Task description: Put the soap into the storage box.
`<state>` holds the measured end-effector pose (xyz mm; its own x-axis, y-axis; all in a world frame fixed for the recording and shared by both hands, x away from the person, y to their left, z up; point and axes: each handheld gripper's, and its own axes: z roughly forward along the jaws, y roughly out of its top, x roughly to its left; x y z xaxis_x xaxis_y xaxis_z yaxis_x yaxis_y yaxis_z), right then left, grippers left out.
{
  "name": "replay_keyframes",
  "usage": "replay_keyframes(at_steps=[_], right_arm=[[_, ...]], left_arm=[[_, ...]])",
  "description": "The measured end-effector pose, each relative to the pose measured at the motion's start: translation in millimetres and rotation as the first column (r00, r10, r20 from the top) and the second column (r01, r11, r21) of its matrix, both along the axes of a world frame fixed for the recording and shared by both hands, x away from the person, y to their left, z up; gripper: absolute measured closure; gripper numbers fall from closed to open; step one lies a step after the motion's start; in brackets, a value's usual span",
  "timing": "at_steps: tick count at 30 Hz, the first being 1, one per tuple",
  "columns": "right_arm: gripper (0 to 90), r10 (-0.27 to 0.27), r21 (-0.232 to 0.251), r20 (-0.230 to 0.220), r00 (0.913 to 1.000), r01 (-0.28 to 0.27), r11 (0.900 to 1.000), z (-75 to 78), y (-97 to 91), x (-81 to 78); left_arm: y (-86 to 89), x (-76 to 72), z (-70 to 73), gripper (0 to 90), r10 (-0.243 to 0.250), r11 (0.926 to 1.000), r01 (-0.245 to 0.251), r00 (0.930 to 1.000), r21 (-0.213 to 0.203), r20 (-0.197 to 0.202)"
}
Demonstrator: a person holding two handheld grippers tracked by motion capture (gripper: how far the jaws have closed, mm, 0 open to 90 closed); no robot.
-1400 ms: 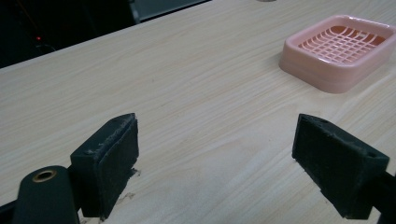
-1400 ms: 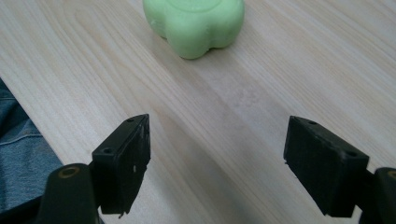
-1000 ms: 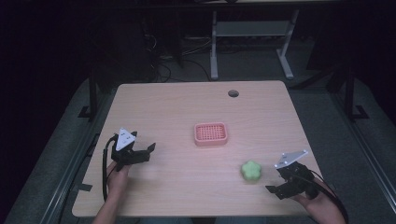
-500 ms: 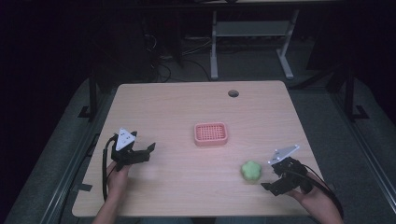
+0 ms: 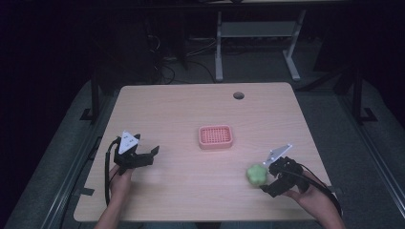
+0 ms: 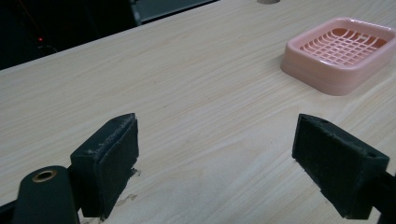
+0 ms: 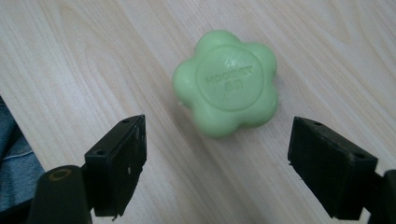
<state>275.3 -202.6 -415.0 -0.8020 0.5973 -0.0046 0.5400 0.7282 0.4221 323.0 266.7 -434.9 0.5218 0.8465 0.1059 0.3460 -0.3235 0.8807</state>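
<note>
A green flower-shaped soap (image 5: 257,174) lies flat on the wooden table (image 5: 200,109) at the front right. My right gripper (image 5: 267,177) is open right beside it, jaws pointing left at it. In the right gripper view the soap (image 7: 227,83) sits just ahead of the gap between the two jaws, untouched. A pink slotted soap dish (image 5: 216,136) stands near the table's middle. My left gripper (image 5: 152,156) is open at the front left, low over bare wood, with the dish (image 6: 342,52) far ahead to its right.
A round cable hole (image 5: 238,95) sits near the table's far edge. The right front table edge (image 7: 14,116) lies close behind my right gripper. Dark floor, cables and a desk frame (image 5: 258,33) lie beyond the table.
My right gripper has moved left and slightly forward, closing in on the green soap. The left gripper has stayed still.
</note>
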Motion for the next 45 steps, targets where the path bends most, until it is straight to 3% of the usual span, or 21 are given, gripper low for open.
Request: replay_keyframes(at_steps=[6, 21, 29, 45], right_arm=[[18.6, 0.019, -0.035, -0.002, 0.9998, -0.019, 0.9992, -2.2, 9.0, 6.1], [17.7, 0.035, -0.064, -0.014, 0.9993, -0.036, 0.9973, -3.7, 23.9, 19.5], [16.7, 0.023, -0.039, -0.036, 0.9991, -0.024, 0.9989, -7.0, 26.1, 26.4], [16.0, 0.006, -0.100, -0.101, 0.9949, -0.016, 0.9948, -22.2, 37.8, 36.9]], left_arm=[[-0.2, 0.0, -0.2, 14.3, -0.002, 1.0000, 0.002, 1.0000, -0.003, 0.001], [0.1, 0.0, 0.0, 14.3, -0.004, 1.0000, 0.003, 1.0000, -0.007, -0.003], [0.2, -0.1, 0.2, 14.3, -0.005, 1.0000, 0.005, 1.0000, -0.007, -0.002], [1.0, -0.5, 1.1, 14.3, -0.003, 0.9999, 0.003, 1.0000, -0.013, 0.002]])
